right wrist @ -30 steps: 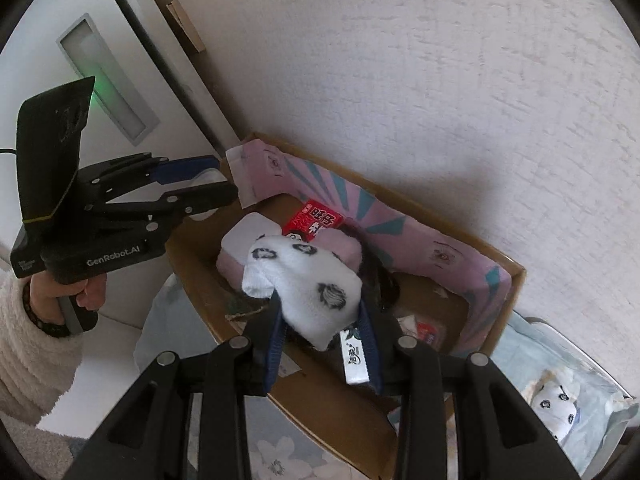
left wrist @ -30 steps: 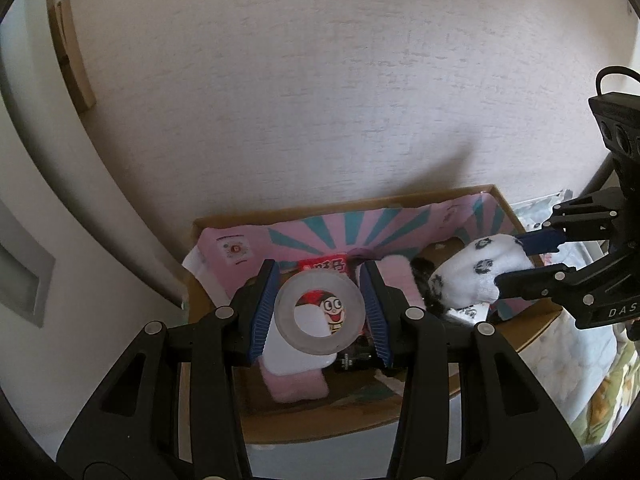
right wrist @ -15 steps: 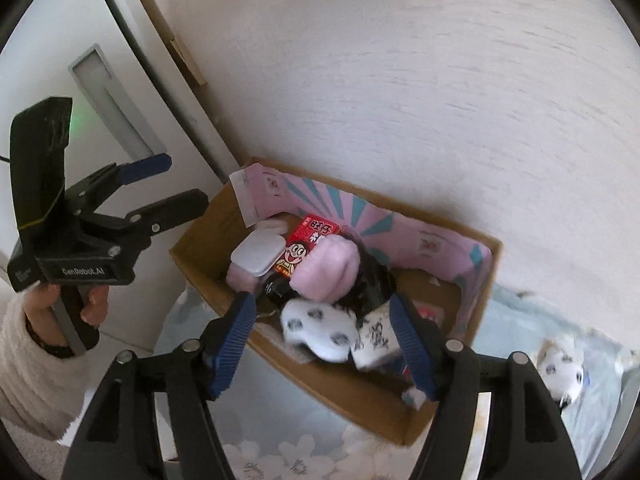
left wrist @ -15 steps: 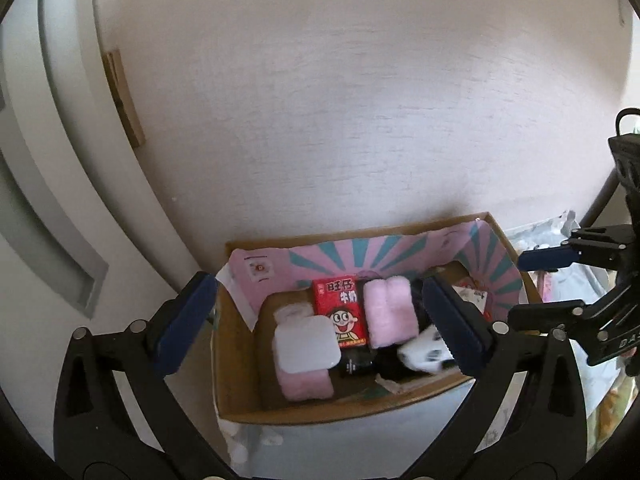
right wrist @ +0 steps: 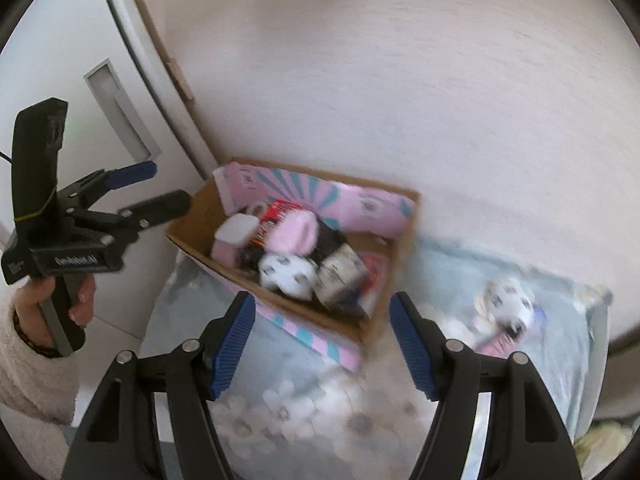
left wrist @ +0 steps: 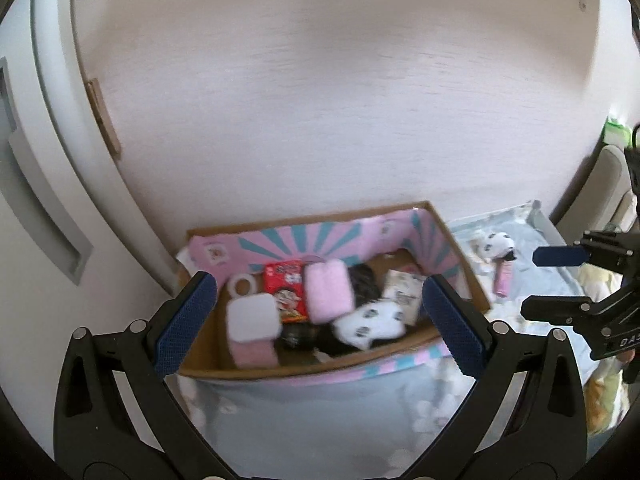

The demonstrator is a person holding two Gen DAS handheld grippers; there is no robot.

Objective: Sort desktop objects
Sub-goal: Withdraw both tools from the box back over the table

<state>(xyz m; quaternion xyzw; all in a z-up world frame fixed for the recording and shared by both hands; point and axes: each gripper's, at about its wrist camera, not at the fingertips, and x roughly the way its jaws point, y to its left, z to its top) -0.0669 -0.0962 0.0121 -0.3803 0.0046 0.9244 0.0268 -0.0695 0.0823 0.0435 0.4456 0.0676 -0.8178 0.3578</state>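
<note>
A cardboard box [left wrist: 466, 280] with a pink and teal lining stands against the wall; it also shows in the right wrist view [right wrist: 404, 240]. Inside lie a tape roll [left wrist: 242, 285], a white-lidded pink case [left wrist: 252, 320], a red snack pack [left wrist: 286, 290], a pink roll [left wrist: 328, 292] and a spotted white sock [left wrist: 372, 318], also seen in the right wrist view [right wrist: 286, 274]. My left gripper [left wrist: 316, 332] is open and empty, held above the box's front. My right gripper [right wrist: 322, 344] is open and empty, back from the box. Both views are blurred.
A pale blue floral cloth [right wrist: 300, 392] covers the surface under the box. To the right of the box lie another spotted sock [right wrist: 506, 302] and a pink tube [left wrist: 502, 280]. A white door [right wrist: 60, 40] with a recessed handle stands at the left.
A second ago my left gripper held the tape roll and my right the spotted sock, both over the box. Both opened; both things now lie in the box. Both grippers have pulled back.
</note>
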